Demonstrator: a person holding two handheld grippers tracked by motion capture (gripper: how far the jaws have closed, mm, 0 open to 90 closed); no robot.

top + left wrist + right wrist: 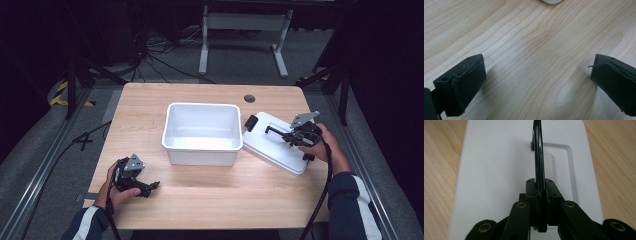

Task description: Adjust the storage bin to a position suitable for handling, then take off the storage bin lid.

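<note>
The flat white plastic lid (272,142) lies on the pale wooden counter (210,192), just right of the open white plastic tub (201,132). The right claw (540,192) is pinching its thin black handle (538,152), the sensible hold. It looks light, stiff, perhaps slippery. The tub's near wall stands closest. The left claw (536,77) rests spread on bare wood.

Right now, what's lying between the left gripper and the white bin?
Nothing: only bare wooden table separates the left gripper from the white bin, as the high view shows.
</note>
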